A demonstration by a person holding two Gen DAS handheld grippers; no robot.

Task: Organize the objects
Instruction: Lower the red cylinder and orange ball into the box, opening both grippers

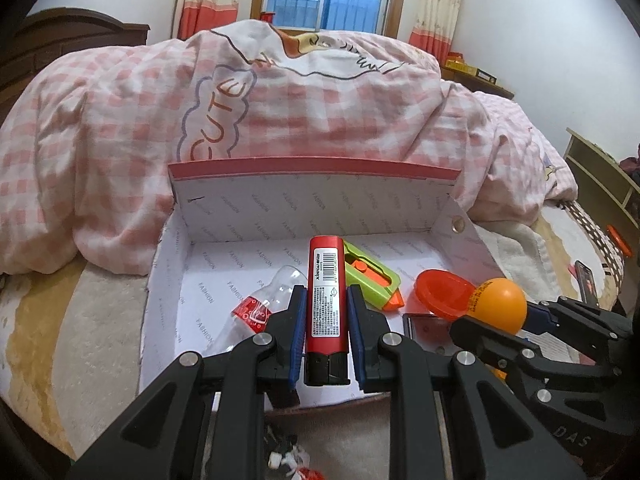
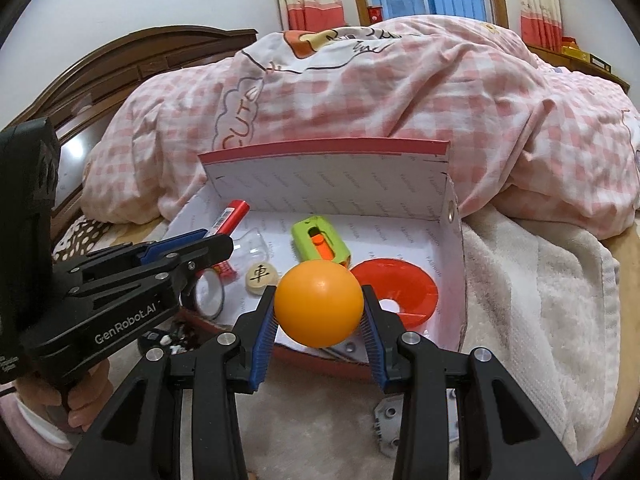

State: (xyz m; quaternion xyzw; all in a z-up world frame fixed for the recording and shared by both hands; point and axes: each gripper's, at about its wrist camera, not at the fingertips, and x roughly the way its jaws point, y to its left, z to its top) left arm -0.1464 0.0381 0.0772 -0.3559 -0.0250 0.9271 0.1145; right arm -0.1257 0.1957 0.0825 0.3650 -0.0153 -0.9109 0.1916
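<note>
The open white box [image 1: 240, 216] with a red rim rests on the bed [image 1: 72, 344], its far wall against a pink checked quilt [image 1: 120, 120].

Contents observed: a green and orange utility knife [image 2: 320, 240], an orange plastic dish [image 2: 400, 292], a clear plastic bottle [image 1: 256, 304] lying on its side, a round wooden chess piece [image 2: 262, 276] and a tape roll [image 2: 208, 296] at the near edge.

The left tool [image 1: 326, 320] is clamped on a red cylindrical tube [image 1: 325, 292], held lengthwise above the box's near half. The right tool [image 2: 319, 308] is clamped on an orange ball [image 2: 319, 304], held over the near right part of the box, above the dish. Neither held item touches the box floor.
</note>
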